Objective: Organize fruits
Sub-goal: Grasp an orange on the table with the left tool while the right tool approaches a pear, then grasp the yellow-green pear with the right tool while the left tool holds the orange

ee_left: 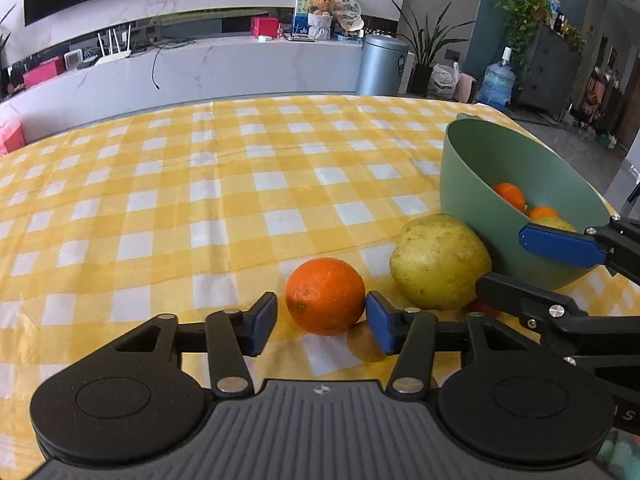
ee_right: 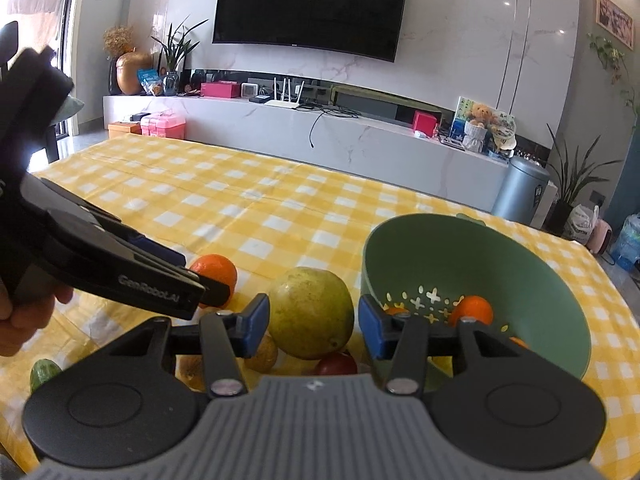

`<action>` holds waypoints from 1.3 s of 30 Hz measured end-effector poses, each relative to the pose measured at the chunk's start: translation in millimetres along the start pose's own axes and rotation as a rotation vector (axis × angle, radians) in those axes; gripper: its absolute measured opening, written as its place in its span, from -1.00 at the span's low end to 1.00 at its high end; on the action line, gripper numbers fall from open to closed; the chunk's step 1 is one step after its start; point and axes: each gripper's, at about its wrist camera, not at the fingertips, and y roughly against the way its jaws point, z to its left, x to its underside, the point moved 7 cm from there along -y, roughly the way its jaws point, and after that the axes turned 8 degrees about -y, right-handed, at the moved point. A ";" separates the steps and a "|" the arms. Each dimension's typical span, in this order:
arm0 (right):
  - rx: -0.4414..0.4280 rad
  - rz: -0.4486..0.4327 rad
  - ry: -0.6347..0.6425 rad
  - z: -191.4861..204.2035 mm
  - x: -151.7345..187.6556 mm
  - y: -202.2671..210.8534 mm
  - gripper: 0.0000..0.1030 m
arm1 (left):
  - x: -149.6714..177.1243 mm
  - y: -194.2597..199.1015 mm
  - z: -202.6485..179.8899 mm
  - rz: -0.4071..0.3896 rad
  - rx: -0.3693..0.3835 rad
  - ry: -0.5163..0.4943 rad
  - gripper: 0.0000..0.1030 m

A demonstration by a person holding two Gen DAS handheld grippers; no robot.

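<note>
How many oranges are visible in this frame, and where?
3 for sure: one orange on the tablecloth between the left gripper's open jaws, two oranges inside the green colander bowl. More may be hidden there.

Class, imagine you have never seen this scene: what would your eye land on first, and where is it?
The bright orange on the yellow checked tablecloth stands out first, sitting between the open fingers of the left tool. Just to its right lies a big yellow-green fruit, right against the green bowl that already holds small oranges. The right tool, also open, faces that large fruit.
</note>
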 end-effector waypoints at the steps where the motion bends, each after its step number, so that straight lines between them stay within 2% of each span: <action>1: 0.000 0.002 0.000 0.0 0.1 -0.6 -0.11 | 0.0 0.2 0.3 0.001 0.008 0.009 0.04; 7: 0.011 -0.001 0.028 4.4 0.8 -2.9 -0.11 | 0.3 6.0 -0.1 0.009 0.007 0.024 -0.09; 13: 0.021 -0.034 0.162 26.3 2.5 -0.9 -0.11 | -2.0 32.9 3.0 -0.027 -0.011 0.084 -0.10; 17: 0.110 -0.029 0.268 39.0 3.2 -8.7 -0.11 | 4.3 47.5 5.1 -0.027 -0.009 0.109 -0.10; 25: 0.152 0.039 0.257 39.4 5.1 -28.9 -0.11 | 13.0 50.8 24.7 0.019 -0.010 0.227 -0.10; 27: 0.150 0.051 0.237 37.5 5.3 -33.4 -0.03 | 16.1 51.4 26.6 0.026 -0.024 0.225 -0.10; 30: 0.130 0.040 0.233 40.3 4.3 -34.6 -0.01 | 21.4 51.7 31.2 0.045 -0.045 0.237 -0.10; 31: 0.085 0.024 0.220 43.4 2.2 -30.8 -0.01 | 22.9 51.0 33.9 0.051 -0.050 0.249 -0.10; 33: -0.043 -0.003 0.180 49.8 -3.0 -20.8 -0.21 | 25.0 50.5 39.0 0.062 -0.059 0.273 -0.10; 34: -0.067 -0.014 0.167 51.9 -4.7 -17.6 -0.21 | 25.6 50.8 41.0 0.064 -0.062 0.282 -0.10; 37: -0.005 -0.036 0.194 49.7 -5.1 -16.9 -0.19 | 27.1 49.7 43.1 0.069 -0.066 0.289 -0.10; 38: 0.004 -0.031 0.190 48.6 -5.0 -17.9 -0.11 | 27.1 49.1 42.9 0.070 -0.067 0.287 -0.10; 39: 0.014 -0.027 0.177 45.6 -5.6 -19.3 0.06 | 27.1 48.7 42.7 0.071 -0.069 0.285 -0.10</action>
